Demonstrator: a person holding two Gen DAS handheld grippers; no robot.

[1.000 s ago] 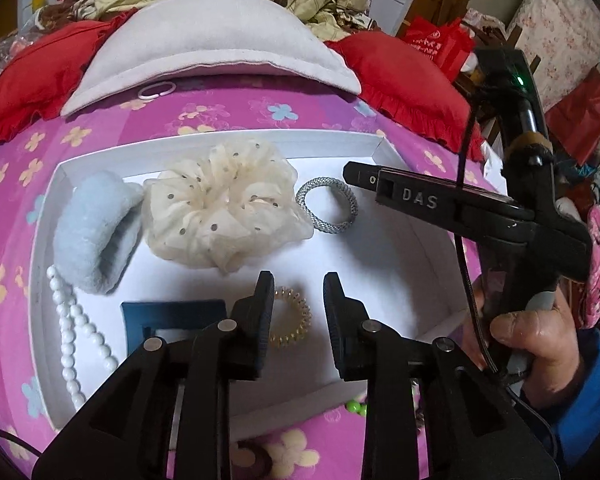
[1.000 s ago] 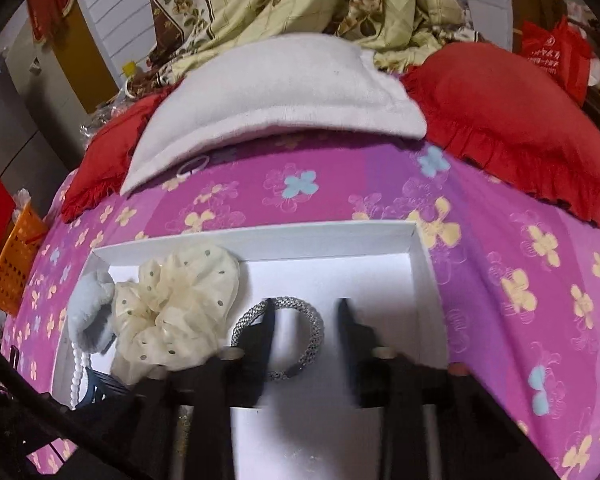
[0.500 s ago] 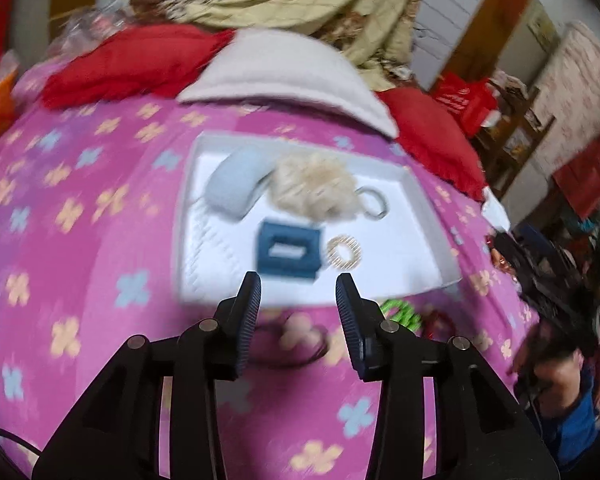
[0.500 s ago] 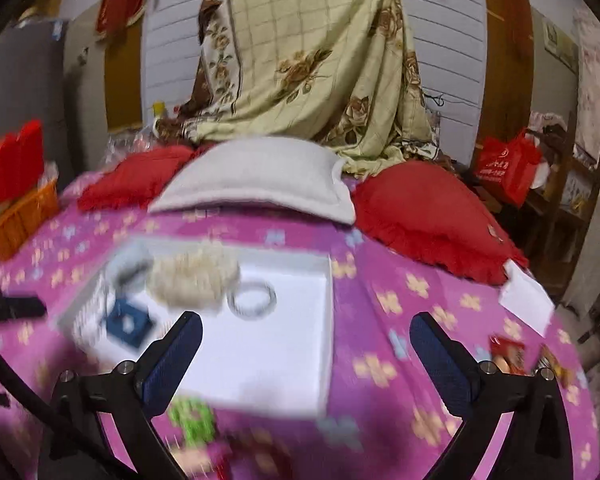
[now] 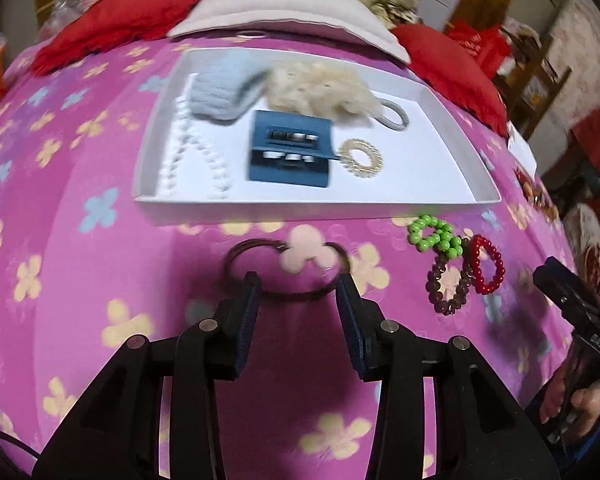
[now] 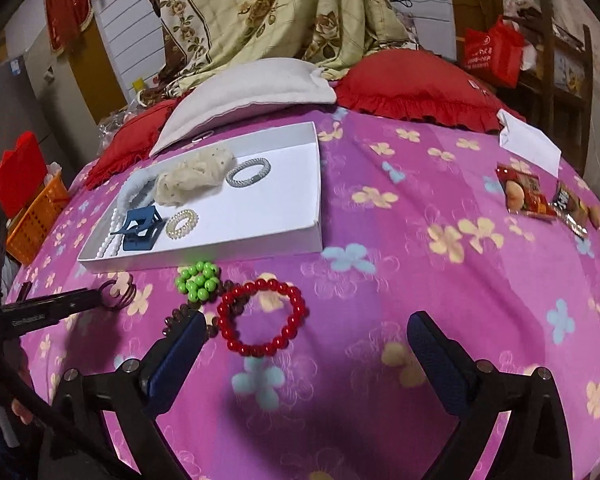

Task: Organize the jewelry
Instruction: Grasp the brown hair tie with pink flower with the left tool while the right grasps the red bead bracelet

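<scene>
A white tray (image 5: 452, 128) (image 6: 316, 184) on the pink flowered bedspread holds a blue hair claw (image 5: 290, 152), a gold coil tie (image 5: 360, 157), a cream scrunchie (image 5: 320, 88), a grey scrunchie (image 5: 220, 90), a silver bracelet (image 6: 248, 172) and white pearls (image 5: 180, 160). In front of the tray lie a brown hair tie (image 5: 284, 268), a green bead bracelet (image 6: 198, 276), a red bead bracelet (image 6: 260, 316) and a dark brown bead bracelet (image 5: 448, 286). My left gripper (image 5: 298, 286) is open over the brown hair tie. My right gripper (image 6: 304, 336) is wide open just before the red bracelet.
A grey pillow (image 6: 252, 92) and red cushions (image 6: 416, 84) lie behind the tray. Snack packets (image 6: 524, 192) and white paper (image 6: 528, 144) lie on the bed at right. An orange basket (image 6: 36, 216) stands at far left.
Both grippers have pulled back from over the tray to the bedspread in front of it. The right gripper has opened wide. The left gripper has widened slightly.
</scene>
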